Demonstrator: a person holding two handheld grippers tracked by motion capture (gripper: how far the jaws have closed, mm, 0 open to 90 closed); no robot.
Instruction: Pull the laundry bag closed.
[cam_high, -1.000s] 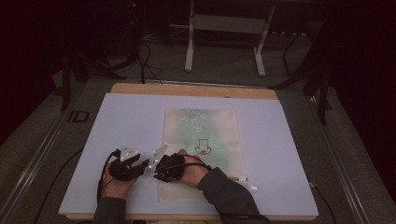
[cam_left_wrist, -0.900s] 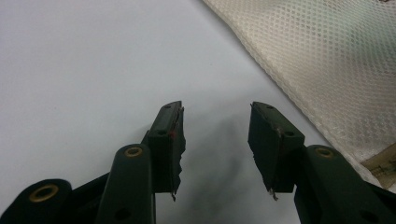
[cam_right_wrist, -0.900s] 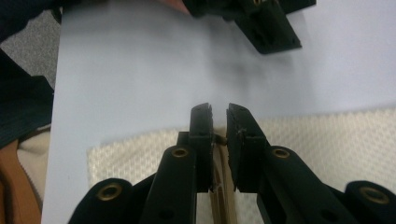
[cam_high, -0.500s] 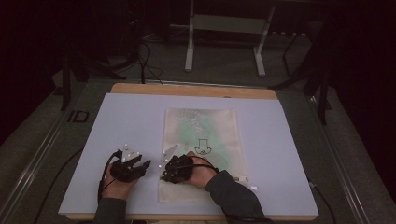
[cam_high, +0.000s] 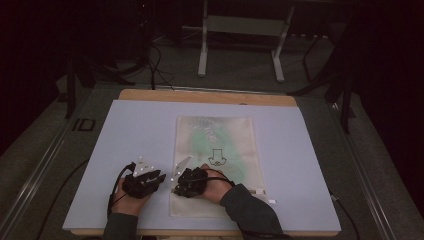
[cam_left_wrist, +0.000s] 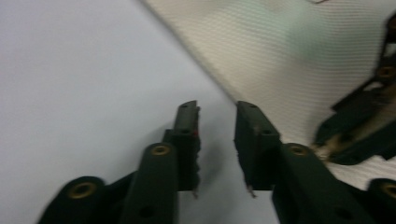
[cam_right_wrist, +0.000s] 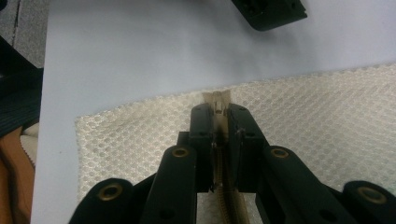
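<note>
Since a second ago the left gripper (cam_high: 150, 176) has slid a little away from the bag and toward the person, and its jaws have just been closing, with nothing between them.

The mesh bag (cam_high: 218, 150) lies flat near the middle of the bench (cam_high: 125, 130), its long side running away from the person. Something green shows through the weave, and a small dark printed mark sits near its middle. In the right gripper view the right gripper (cam_right_wrist: 218, 112) is clenched on the zip (cam_right_wrist: 217, 100) at the bag's near left edge; the zip's teeth run down between the jaws. The left gripper (cam_left_wrist: 217, 119) hangs released and part-way closed over bare bench, just beside the bag's edge (cam_left_wrist: 205, 74) and not touching it.

The work in hand looks like the zip being pinched at its end. I judge the next move to be the left gripper taking the mesh close beside the zip to hold the bag steady, then the right drawing along the edge. That calls for a firm pinch on thin, slack cloth that may bunch or slide on the smooth bench.

What the green thing inside is cannot be made out. Whether the right gripper holds the slider's tab or only the tape is hidden between its jaws. The room beyond the bench is dark, with only a pale frame and cables visible.
</note>
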